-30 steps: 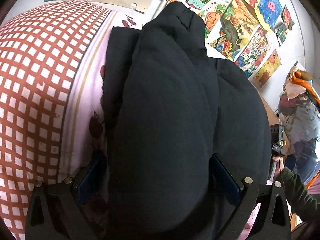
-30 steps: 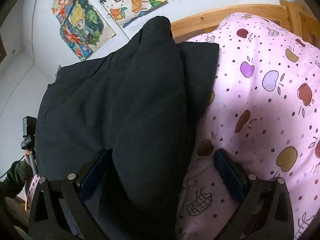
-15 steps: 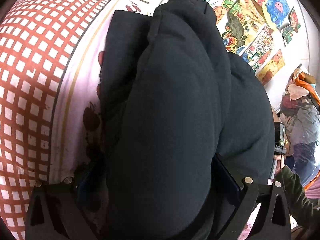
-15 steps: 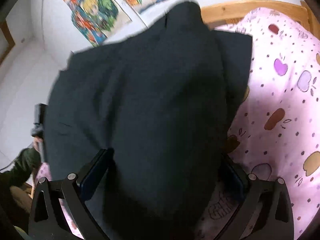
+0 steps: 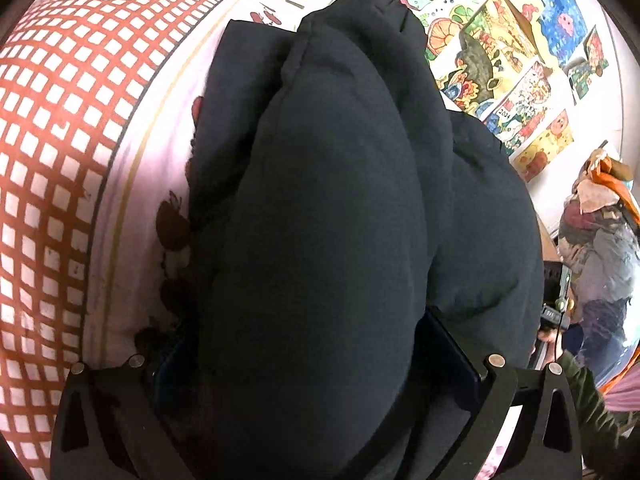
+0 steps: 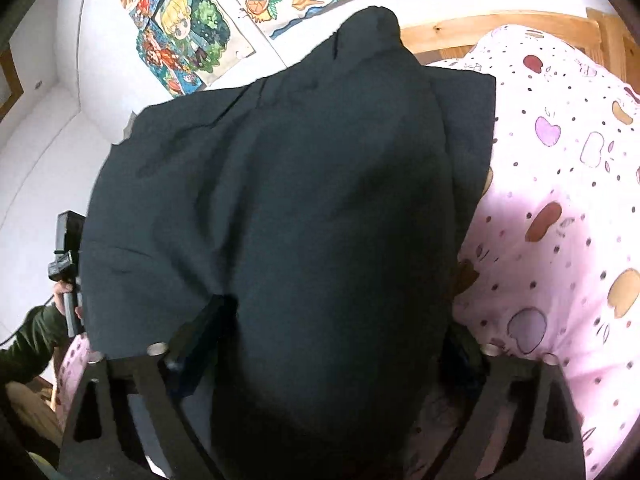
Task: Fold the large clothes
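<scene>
A large dark navy padded jacket lies on a pink fruit-print bed sheet. It fills the middle of both views; it also shows in the right wrist view. A thick fold of it bulges between the fingers of my left gripper, whose jaws stand wide around the cloth. Another fold sits between the fingers of my right gripper in the same way. The cloth hides most of the fingertips, so the grip itself is not visible.
A red and white checked cover lies left of the jacket. A wooden bed frame and a wall with colourful drawings are behind. A person holding a device stands at the bedside.
Both grippers have pushed forward with the jacket fold; the bulge of cloth between the fingers has grown and covers more of the fingers. The right view has swung slightly.
</scene>
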Available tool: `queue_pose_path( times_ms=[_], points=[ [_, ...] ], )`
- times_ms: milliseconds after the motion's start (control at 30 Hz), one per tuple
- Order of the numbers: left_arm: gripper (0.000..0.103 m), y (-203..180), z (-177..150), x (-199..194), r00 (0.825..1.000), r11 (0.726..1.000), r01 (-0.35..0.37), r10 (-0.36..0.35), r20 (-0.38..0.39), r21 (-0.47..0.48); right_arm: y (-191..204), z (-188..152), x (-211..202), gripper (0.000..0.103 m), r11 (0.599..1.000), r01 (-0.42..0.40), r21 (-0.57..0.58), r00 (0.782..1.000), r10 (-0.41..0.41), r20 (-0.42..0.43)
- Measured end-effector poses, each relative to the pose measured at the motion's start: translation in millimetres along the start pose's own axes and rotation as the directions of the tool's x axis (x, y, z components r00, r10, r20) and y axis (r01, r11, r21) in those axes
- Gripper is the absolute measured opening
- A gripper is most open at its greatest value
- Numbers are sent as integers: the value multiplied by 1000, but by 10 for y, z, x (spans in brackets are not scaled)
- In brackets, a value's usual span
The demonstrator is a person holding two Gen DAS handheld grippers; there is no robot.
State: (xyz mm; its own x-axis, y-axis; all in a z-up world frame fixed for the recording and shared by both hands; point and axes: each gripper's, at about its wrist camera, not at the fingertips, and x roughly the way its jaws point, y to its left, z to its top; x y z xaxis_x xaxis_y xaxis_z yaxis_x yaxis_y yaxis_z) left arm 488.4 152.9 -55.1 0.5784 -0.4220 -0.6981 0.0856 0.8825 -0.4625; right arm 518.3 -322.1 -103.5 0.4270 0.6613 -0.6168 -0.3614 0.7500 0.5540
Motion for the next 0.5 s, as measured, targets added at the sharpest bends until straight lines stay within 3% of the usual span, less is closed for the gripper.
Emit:
queue_pose_path(
  times_ms=[100, 500],
  points=[
    [101, -45, -4, -4, 1000, 1000, -1, 1, 6, -4, -27, 8, -68, 75, 1000, -1, 25, 1000, 1, 3],
    [100, -122, -29, -12, 999, 999, -45, 46, 18, -24, -36, -72, -64, 75, 994, 37, 107, 999, -35, -25]
  ],
)
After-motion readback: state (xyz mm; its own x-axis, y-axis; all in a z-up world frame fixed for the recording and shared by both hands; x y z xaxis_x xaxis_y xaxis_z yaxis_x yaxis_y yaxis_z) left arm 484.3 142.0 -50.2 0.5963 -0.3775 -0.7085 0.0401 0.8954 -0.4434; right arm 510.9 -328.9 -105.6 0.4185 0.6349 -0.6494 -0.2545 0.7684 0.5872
